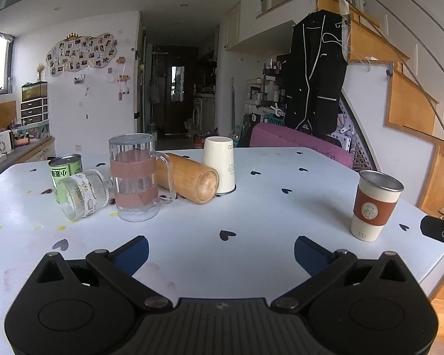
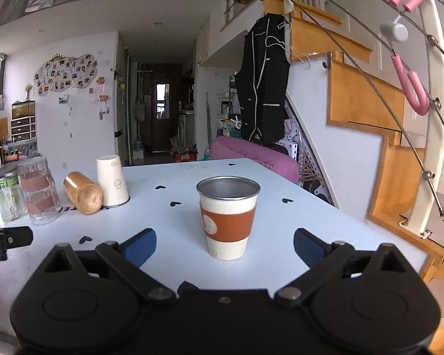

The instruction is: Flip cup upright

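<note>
The sleeved cup (image 2: 227, 217) is standing upright on the white table (image 2: 168, 177), metal rim up, just ahead of the right gripper (image 2: 225, 244), whose blue fingers (image 2: 140, 244) are spreading wide to either side without touching it. Over on the other side, the left gripper (image 1: 221, 250) is hovering low above the tabletop with its jaws released and nothing between them. Farther back a cream cup (image 1: 219, 164) is sitting upside down, a wooden cup (image 1: 189, 177) is lying on its side against it, and a glass mug (image 1: 134, 176) is resting inverted beside a tipped glass (image 1: 81, 193) and a green can (image 1: 65, 171).
</note>
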Demonstrator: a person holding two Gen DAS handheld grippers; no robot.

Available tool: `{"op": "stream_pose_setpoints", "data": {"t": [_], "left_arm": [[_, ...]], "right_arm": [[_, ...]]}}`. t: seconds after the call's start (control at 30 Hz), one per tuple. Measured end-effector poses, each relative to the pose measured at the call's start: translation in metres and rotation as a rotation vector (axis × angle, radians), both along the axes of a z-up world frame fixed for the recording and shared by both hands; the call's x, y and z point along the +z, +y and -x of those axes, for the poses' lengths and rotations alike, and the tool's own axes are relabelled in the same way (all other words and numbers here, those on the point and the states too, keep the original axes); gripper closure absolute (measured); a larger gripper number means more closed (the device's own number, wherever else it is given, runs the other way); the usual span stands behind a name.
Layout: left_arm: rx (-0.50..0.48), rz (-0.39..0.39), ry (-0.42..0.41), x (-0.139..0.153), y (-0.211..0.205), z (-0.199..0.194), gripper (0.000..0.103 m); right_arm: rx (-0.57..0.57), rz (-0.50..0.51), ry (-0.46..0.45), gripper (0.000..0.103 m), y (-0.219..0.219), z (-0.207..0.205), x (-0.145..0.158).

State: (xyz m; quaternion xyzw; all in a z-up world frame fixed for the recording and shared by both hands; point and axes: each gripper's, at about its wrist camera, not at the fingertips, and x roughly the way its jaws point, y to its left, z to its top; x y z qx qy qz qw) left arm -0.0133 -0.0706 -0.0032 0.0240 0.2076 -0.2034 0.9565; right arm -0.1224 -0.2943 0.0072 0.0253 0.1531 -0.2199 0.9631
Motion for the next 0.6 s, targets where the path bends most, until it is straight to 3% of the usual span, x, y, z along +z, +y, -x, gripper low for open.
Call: {"op": "stream_pose_setpoints", "data": {"t": [0.6], "left_arm": [[-0.005,-0.018,0.003,0.0011,-0.0022,0.0090,0.000]], "right_arm": [[0.003,-0.007,0.013,0.000,0.0053,0.0064,0.0024]]}}
